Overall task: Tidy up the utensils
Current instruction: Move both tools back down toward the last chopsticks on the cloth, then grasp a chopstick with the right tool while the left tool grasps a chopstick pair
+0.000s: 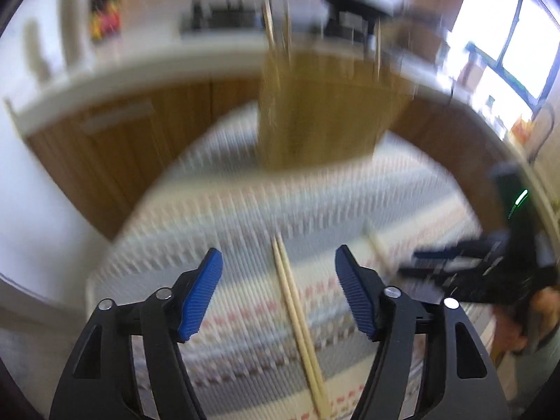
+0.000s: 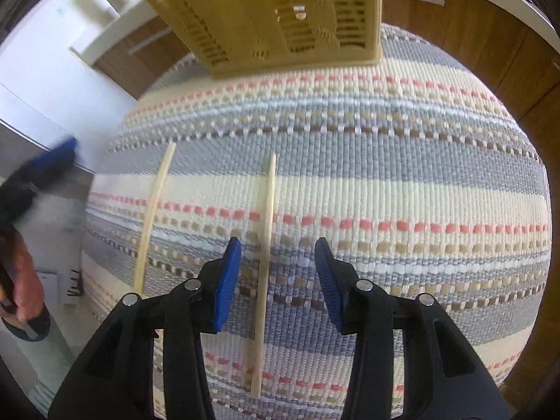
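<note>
A tan slotted utensil basket point(image 2: 280, 14) stands at the far side of a striped woven mat point(image 2: 402, 182); it looks blurred in the left wrist view point(image 1: 325, 112), with chopsticks point(image 1: 269, 24) standing in it. My left gripper point(image 1: 278, 280) is open above a pair of wooden chopsticks point(image 1: 297, 322) lying on the mat. My right gripper point(image 2: 278, 269) is open over a single chopstick point(image 2: 266, 231); another chopstick point(image 2: 154, 210) lies to its left. The right gripper point(image 1: 465, 266) also shows at the right of the left wrist view, next to one chopstick point(image 1: 379, 248).
The mat point(image 1: 227, 217) covers a small table. Wooden cabinets point(image 1: 105, 147) with a white countertop point(image 1: 140, 66) stand behind it. A bright window point(image 1: 504, 35) is at the far right. The left gripper point(image 2: 38, 171) appears blurred at the left of the right wrist view.
</note>
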